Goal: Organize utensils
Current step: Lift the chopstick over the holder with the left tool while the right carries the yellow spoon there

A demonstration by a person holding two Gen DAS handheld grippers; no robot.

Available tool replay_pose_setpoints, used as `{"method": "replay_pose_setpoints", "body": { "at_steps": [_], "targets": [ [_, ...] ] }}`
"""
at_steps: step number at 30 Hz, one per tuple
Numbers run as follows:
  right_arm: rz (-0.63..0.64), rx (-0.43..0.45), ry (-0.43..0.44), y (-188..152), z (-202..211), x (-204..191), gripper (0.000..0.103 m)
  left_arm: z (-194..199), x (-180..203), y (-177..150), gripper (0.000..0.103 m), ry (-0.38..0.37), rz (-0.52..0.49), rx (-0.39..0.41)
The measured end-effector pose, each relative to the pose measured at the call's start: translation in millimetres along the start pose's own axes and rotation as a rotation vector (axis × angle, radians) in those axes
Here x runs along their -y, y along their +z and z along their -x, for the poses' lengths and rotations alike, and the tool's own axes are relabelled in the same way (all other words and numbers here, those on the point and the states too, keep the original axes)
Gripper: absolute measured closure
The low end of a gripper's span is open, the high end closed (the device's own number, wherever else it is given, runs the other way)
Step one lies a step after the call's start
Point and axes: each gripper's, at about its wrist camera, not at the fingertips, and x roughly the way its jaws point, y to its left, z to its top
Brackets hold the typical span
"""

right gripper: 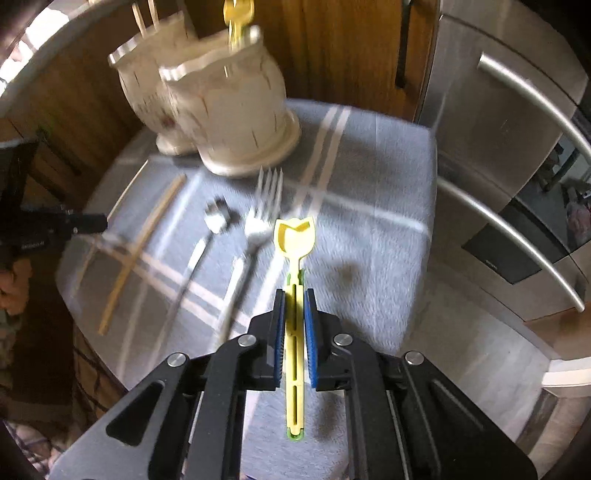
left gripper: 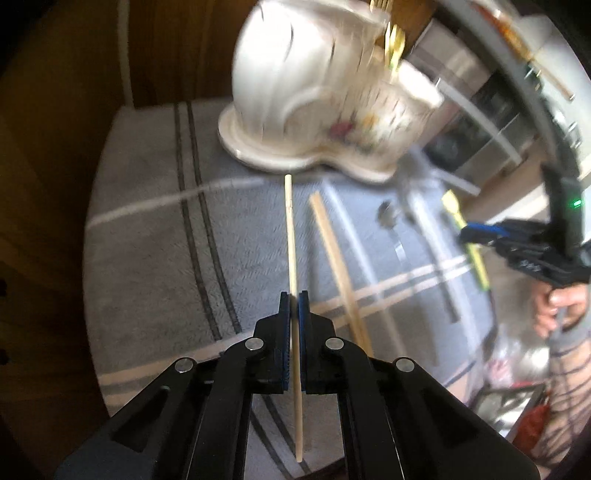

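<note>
The cream ceramic holder point(left gripper: 310, 99) at the far end of the cloth is smeared by motion in both views; its painted flowers cannot be made out, and its top is cut off by the upper edge of the left wrist view. The gold utensils point(right gripper: 238, 16) standing in it are streaked and clipped by the frame top, so their kind is unclear. On the cloth, the metal fork point(right gripper: 258, 218) and the metal spoon point(right gripper: 216, 219) are blurred, their handles fading into pale streaks. The held chopstick point(left gripper: 293, 258) is partly hidden between the left gripper's pads point(left gripper: 283, 332). At the right edge a person's hand point(left gripper: 557, 306) is only partly in view
</note>
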Motion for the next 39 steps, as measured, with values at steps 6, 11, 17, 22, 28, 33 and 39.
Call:
{"method": "replay_pose_setpoints", "body": {
  "at_steps": [6,11,17,22,28,33,39],
  "targets": [
    [-0.013,0.216,0.031,20.5,37.3,-13.3,0.094,60.1,10.6,9.4,0.099,-0.004,-0.053,0.240],
    [-0.014,0.393,0.028,50.3,62.0,-23.5,0.094,97.8,23.2,40.0,0.099,0.032,-0.101,0.450],
    [-0.042,0.556,0.072,89.8,76.8,-31.6,0.093,115.8,38.8,79.6,0.099,0.004,-0.129,0.662],
    [-0.066,0.636,0.141,125.5,69.7,-37.3,0.093,116.7,47.7,117.4,0.099,0.033,-0.142,0.795],
    [-0.077,0.670,0.110,144.1,43.6,-40.7,0.093,90.5,42.7,147.6,0.099,0.083,-0.108,0.866],
    [-0.044,0.676,0.103,139.5,21.9,-42.4,0.093,63.8,34.4,140.6,0.099,0.099,-0.117,0.894],
    [-0.019,0.666,0.076,122.3,9.0,-43.6,0.093,42.0,33.4,116.8,0.099,0.106,-0.165,0.889]
  ]
}}
